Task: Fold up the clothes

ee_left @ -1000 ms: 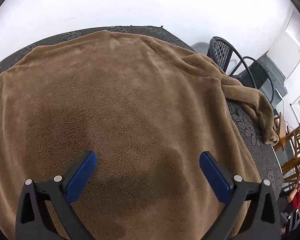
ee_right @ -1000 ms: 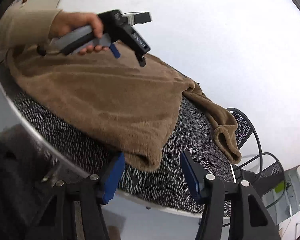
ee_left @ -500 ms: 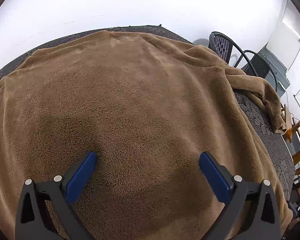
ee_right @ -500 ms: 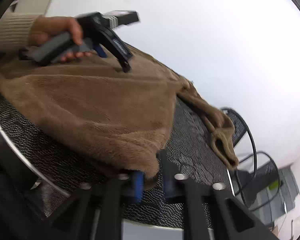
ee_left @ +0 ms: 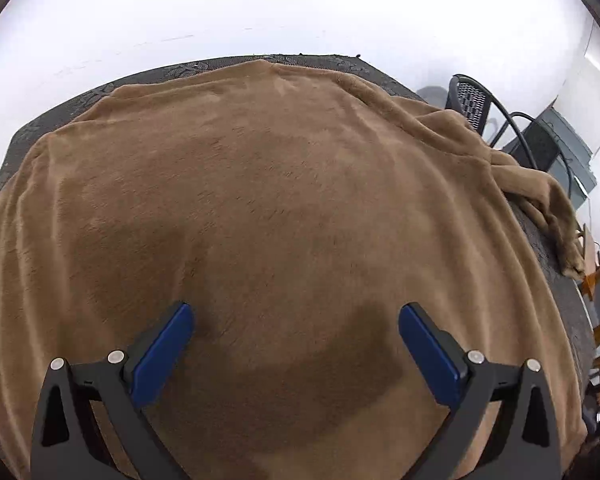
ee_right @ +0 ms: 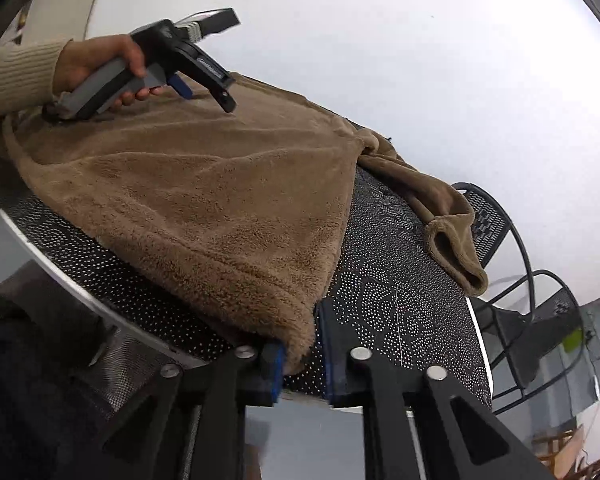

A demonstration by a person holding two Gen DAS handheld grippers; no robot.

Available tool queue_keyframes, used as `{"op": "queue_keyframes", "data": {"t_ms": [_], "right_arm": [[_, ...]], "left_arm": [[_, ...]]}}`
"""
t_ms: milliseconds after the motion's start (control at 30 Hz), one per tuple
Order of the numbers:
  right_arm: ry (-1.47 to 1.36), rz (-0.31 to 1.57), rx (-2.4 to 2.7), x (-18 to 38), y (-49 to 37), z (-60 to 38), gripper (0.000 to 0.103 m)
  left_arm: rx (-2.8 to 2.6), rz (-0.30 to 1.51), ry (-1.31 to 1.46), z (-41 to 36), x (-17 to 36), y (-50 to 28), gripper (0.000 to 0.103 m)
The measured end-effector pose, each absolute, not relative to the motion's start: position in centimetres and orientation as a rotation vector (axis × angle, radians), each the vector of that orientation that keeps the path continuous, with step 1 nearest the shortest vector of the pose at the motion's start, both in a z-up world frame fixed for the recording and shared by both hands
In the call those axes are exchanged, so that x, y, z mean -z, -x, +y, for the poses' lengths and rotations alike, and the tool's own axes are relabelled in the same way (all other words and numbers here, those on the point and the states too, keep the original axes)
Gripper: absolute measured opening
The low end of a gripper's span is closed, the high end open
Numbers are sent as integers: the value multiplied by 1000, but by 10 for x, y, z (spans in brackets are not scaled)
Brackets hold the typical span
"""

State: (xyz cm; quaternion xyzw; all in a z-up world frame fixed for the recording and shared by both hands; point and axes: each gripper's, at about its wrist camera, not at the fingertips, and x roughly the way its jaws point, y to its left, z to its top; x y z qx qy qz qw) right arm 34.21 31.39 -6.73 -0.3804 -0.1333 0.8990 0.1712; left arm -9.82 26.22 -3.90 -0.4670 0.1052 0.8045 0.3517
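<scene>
We find the brown garment [ee_right: 204, 216] spread across the surface [ee_right: 400, 292], its near corner between the right gripper [ee_right: 304, 344] jaws, now opening. Left gripper [ee_left: 296, 336], spread wide, hovers above its middle.

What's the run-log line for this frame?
task: fold clothes | garment: brown fleece top flat on table | right gripper: hem corner between jaws, opening | left gripper: open above top | sleeve: unfolded
</scene>
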Motion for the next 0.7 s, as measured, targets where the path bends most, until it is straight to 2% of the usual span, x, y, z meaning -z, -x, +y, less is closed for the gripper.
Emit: {"op": "queue_keyframes", "data": {"t_ms": [33,67,133,267,400,533,700], "right_arm": [[1074,-339,-2580,63,-346,316,33],[1057,-284,-2611,59,-351,319,59],[1003,-163,-2669,49,-362,326,87],[935,47,-2732,32,-370,338,87],[825,156,-2816,13,-350,346,87],[917,115,-2856,19,-298,335,87],[1248,4,-2830,54,-255,327,87]], "left_arm": [[-2078,260,1211,251,35,95,103],[-2077,240,1213,238,30,91,103],[-2089,184,1222,207,23,84,103],[-2148,60,1240,146,17,71,103],[-2234,-113,1290,93,28,59,103],[-2259,-270,1304,62,44,51,103],[-2299,-242,1251,57,48,44,103]]}}
